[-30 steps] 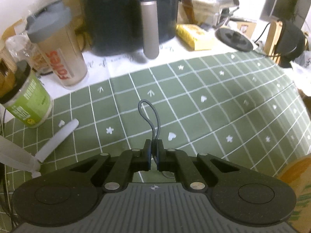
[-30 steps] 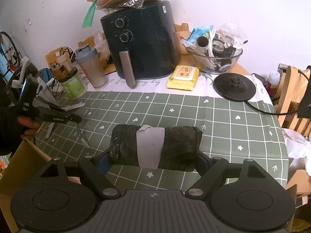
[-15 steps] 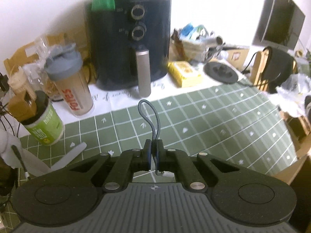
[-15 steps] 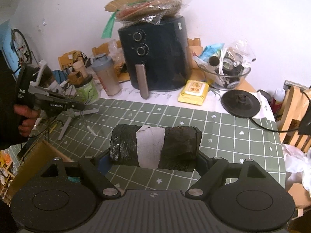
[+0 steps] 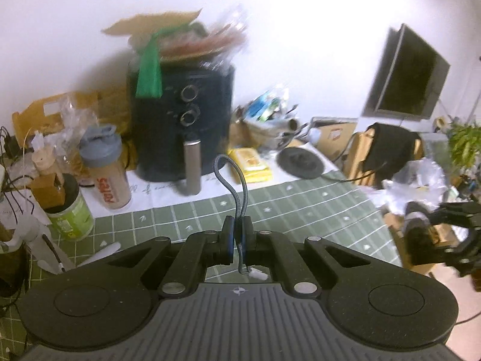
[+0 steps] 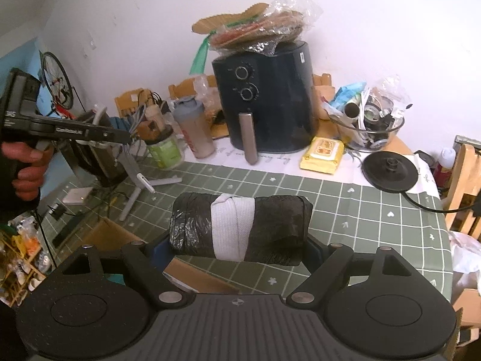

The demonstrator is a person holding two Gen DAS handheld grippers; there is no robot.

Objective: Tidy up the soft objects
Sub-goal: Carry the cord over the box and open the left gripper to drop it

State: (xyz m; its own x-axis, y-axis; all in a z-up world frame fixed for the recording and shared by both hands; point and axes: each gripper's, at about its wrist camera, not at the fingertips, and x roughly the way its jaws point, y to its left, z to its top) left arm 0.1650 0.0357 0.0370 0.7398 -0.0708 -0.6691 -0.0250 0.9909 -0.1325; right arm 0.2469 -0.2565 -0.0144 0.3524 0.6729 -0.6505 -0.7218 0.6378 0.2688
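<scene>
My left gripper [image 5: 237, 236] is shut on a grey braided cable [image 5: 236, 186], whose loop stands up above the jaws while its white plug end hangs below them. The gripper is held above the green checked tablecloth [image 5: 300, 204]. My right gripper [image 6: 239, 248] is shut on a black plastic roll [image 6: 240, 228] bound by a white elastic band, held level above the cloth's front edge [image 6: 375, 219]. The left gripper also shows in the right wrist view [image 6: 127, 140], raised at the left. The right gripper with its roll shows small at the right edge of the left wrist view [image 5: 433, 234].
A black air fryer [image 6: 264, 99] with packets on top stands at the back. A shaker bottle [image 6: 194, 131], green jar [image 6: 165, 149], yellow wipes pack [image 6: 323, 155], glass bowl of clutter [image 6: 371, 123] and kettle base [image 6: 389, 170] line the back. A cardboard box [image 6: 120, 240] sits below the table's left front.
Both grippers have lifted up and back from the table while keeping hold of the cable and the roll. The left view now takes in the wall and the room to the right.
</scene>
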